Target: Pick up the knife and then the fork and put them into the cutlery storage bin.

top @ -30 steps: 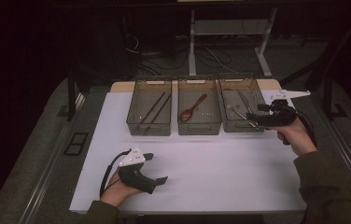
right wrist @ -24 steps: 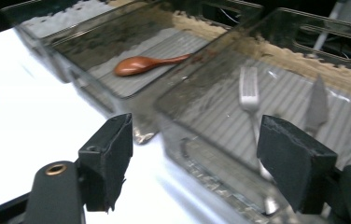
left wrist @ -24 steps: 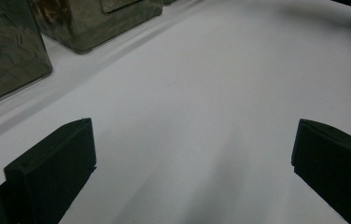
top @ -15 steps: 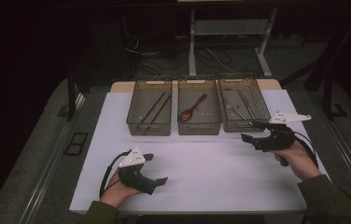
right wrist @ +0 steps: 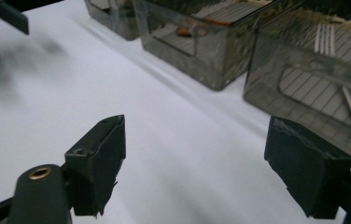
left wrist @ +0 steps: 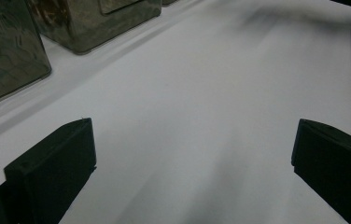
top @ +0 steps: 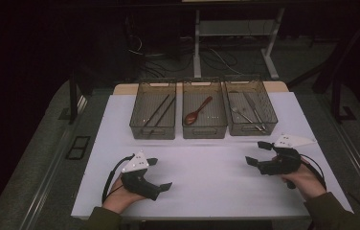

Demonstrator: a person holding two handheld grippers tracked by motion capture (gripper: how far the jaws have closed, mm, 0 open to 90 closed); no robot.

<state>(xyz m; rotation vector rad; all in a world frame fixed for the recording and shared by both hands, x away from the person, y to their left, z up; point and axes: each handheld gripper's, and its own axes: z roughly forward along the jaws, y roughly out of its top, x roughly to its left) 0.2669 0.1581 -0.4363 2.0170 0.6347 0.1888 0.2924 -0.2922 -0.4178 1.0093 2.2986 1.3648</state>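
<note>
Both grippers idle near edge of white mat (top: 207,158), well short of middle bin (top: 204,129): left gripper (top: 161,173) and right gripper (top: 258,153) wide open, empty. Sorting looks complete; next move likely none.

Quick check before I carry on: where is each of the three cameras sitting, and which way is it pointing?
High view: above the person's side, looking forward and down on the white table and three bins; both hands, left gripper and right gripper show, jaws open.
Left gripper view: rides the left gripper, looking along its open jaws across the table.
Right gripper view: rides the right gripper, facing the spoon bin and cutlery bin.
Shared: the right gripper view and the high view both show the wooden spoon.
</note>
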